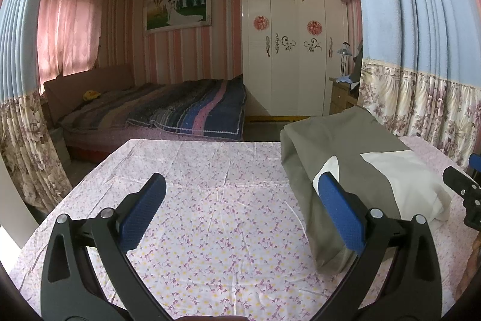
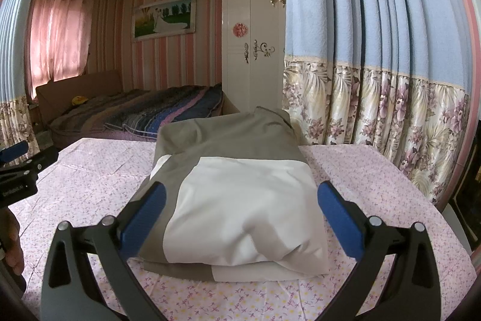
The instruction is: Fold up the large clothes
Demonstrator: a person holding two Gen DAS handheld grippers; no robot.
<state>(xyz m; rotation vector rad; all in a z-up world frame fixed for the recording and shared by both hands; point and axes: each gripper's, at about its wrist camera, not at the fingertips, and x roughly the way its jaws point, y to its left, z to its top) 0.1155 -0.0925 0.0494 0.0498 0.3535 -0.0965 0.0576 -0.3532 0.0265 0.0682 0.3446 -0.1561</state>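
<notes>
A grey and white garment lies folded in a thick bundle on the table with the floral cloth. My right gripper is open and empty, held just above the near end of the bundle, one finger on each side. In the left wrist view the same garment lies at the right. My left gripper is open and empty over bare cloth, its right finger in front of the garment's left edge. The right gripper shows at the far right of the left wrist view.
Blue and floral curtains hang close behind the table on the right and also on the left. Beyond the table's far edge stand a bed and a white wardrobe.
</notes>
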